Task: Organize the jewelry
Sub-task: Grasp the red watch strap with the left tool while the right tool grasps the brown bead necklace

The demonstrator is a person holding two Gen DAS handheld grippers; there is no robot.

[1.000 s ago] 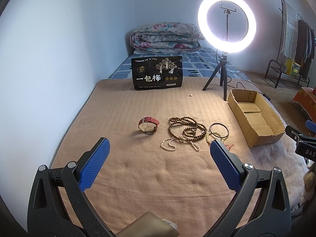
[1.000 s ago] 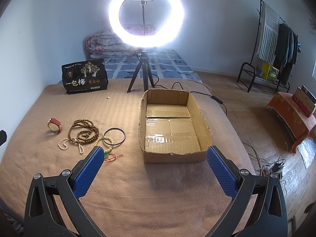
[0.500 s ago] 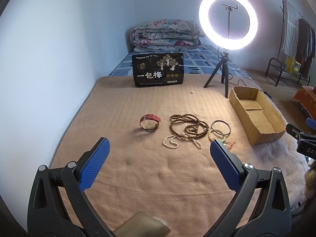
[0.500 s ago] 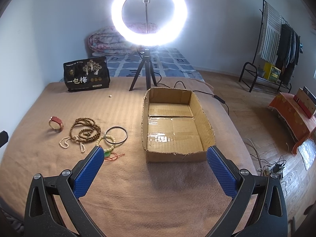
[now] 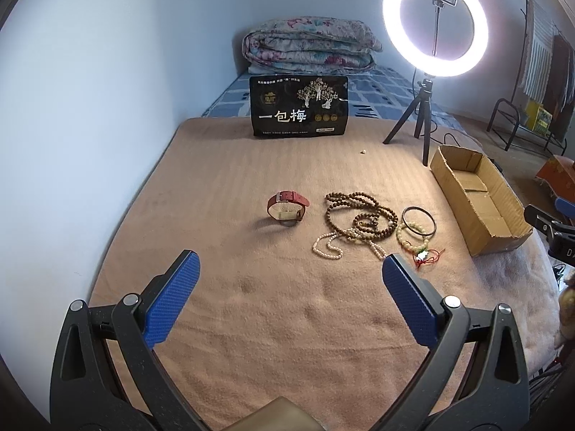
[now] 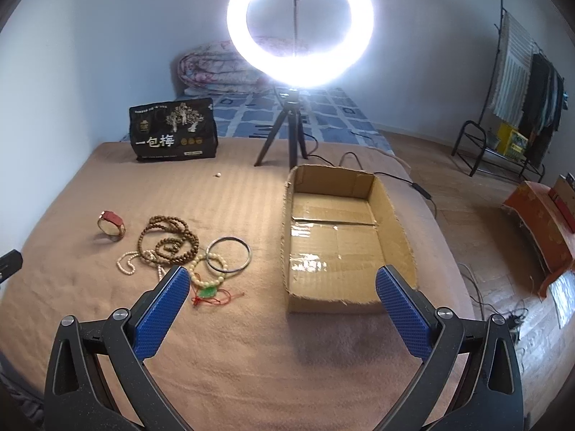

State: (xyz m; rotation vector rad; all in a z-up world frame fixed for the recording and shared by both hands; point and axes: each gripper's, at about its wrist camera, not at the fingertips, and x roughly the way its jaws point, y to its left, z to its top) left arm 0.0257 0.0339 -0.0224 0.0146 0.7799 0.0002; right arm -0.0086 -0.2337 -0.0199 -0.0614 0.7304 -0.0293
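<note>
Left gripper had pulled back since a second earlier, jewelry sitting higher in its view; right gripper had drifted right, cardboard box now between its fingers; both stood wide, holding nothing. Red-strap watch lay at 12 o'clock of left gripper, wooden beads and black bangle at 1 (touching pile); box edge well apart at 2; bare blanket ahead.

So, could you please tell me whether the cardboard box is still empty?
Empty. The right wrist view looks straight into the cardboard box and shows only its bare taped floor; all the jewelry lies outside on the blanket.
</note>
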